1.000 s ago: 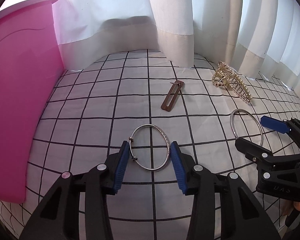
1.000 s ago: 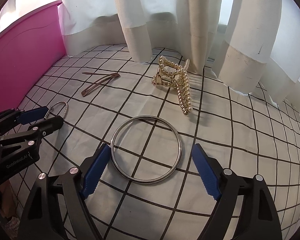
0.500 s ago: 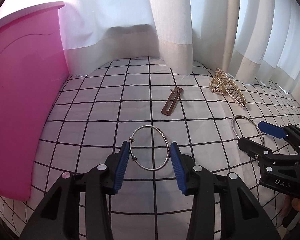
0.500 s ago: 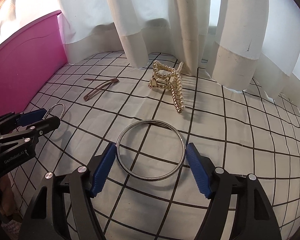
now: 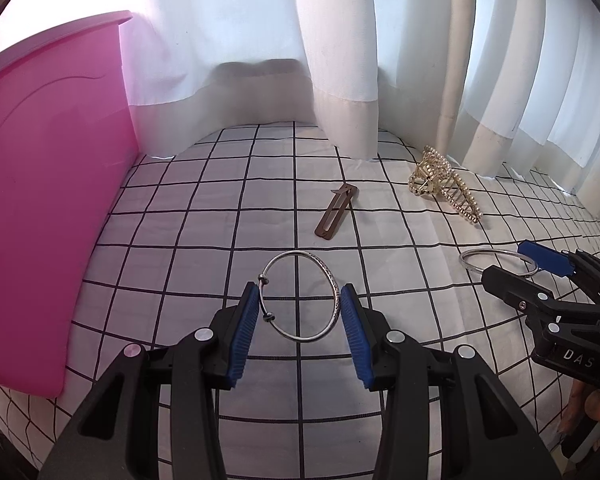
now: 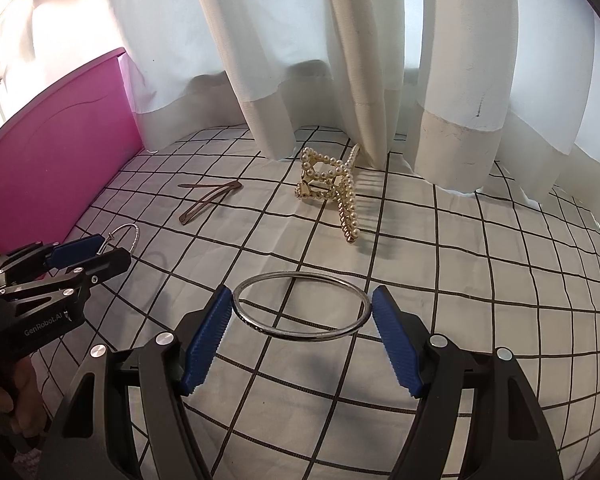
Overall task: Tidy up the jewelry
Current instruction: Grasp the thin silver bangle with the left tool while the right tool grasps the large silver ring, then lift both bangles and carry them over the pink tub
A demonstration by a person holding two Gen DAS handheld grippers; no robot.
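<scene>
A bed (image 5: 204, 240) with a white grid-checked sheet, white curtains (image 6: 340, 60) far behind. Each gripper clamps a silver bangle: left gripper (image 5: 299, 312) the beaded bangle (image 5: 299, 295), right gripper (image 6: 302, 316) the plain bangle (image 6: 302, 306).

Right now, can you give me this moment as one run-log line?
left gripper: shut on open-ended bangle | right gripper: shut on plain bangle | hair clip, pearl claw clip: lying on checked cloth
</scene>
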